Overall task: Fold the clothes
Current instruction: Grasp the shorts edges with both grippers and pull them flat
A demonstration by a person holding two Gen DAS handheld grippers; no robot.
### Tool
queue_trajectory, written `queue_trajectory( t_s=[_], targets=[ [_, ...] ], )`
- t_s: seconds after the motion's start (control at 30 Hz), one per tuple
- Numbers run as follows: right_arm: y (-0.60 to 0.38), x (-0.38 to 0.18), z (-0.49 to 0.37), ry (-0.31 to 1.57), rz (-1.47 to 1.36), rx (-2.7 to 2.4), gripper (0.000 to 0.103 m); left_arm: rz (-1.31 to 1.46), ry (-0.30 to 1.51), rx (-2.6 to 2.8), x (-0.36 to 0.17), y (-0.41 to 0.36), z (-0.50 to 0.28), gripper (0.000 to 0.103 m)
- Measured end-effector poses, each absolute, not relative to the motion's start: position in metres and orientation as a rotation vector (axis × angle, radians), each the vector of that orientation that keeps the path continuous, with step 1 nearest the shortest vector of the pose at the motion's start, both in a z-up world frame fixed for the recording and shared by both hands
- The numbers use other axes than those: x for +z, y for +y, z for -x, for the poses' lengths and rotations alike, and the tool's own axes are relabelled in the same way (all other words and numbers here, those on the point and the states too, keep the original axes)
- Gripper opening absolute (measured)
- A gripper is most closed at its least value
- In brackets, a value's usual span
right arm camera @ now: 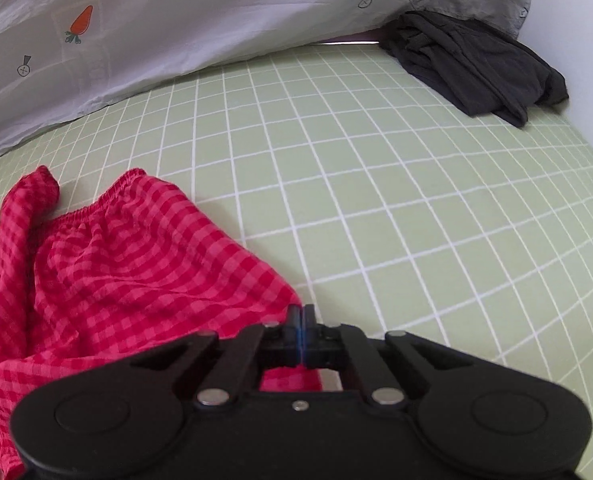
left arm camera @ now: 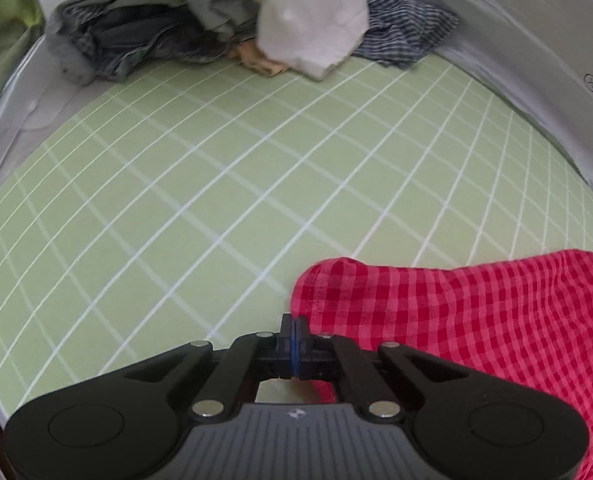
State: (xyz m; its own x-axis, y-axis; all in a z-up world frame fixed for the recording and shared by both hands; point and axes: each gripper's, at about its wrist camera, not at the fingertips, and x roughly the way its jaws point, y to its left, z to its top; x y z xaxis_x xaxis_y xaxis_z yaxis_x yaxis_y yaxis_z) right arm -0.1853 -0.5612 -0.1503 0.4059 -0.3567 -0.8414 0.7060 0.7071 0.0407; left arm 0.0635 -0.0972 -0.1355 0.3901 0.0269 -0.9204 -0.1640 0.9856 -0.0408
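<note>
A: status on the red checked shorts (right arm camera: 108, 264)?

B: lying on the green grid sheet (left arm camera: 216, 184) of the bed, crumpled, not folded yet. Elastic waistband is at the far side in right cam.

A: hand-held grippers?

B: left hand-held gripper (left arm camera: 295, 330) jaws fully closed, sitting at the shorts' left edge. Looks pinched on the fabric edge, but the cloth betw. the pads isn't clearly visible, so can't confirm. Right hand-held gripper (right arm camera: 301, 320) also fully closed, at the shorts' right corner, same caveat.

A: so garment sits betw. the two?

B: yes. To the right of the left one, to the left of the right one. Long axis runs roughly from one gripper to the other. Each hand is nearest its own edge.

A: rest of the scene?

B: clothes pile (left arm camera: 200, 20) far side in left cam, dark garment (right arm camera: 480, 68) far right in right cam, both well apart from shorts.
</note>
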Motion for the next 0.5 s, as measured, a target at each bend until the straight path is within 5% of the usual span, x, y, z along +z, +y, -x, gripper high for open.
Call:
queue_trajectory(
  t_s=[0.17,0.27,0.33,0.5],
  targets=[
    [-0.554,-0.150,0.200,0.935,-0.467,-0.700,0.002,0.135,1.167,0.116,-0.128,-0.084,-0.033,0.001],
    [-0.555,-0.144,0.202,0.903,-0.497,-0.701,0.014,0.131,1.133,0.094,-0.116,-0.087,-0.030,0.006],
    [-0.554,-0.139,0.196,0.877,-0.492,-0.695,0.031,0.117,1.104,0.084,-0.107,-0.094,-0.031,0.017],
    [-0.557,-0.130,0.164,0.833,-0.473,-0.615,0.051,0.024,1.028,0.028,-0.092,-0.133,-0.057,0.045]
  ],
)
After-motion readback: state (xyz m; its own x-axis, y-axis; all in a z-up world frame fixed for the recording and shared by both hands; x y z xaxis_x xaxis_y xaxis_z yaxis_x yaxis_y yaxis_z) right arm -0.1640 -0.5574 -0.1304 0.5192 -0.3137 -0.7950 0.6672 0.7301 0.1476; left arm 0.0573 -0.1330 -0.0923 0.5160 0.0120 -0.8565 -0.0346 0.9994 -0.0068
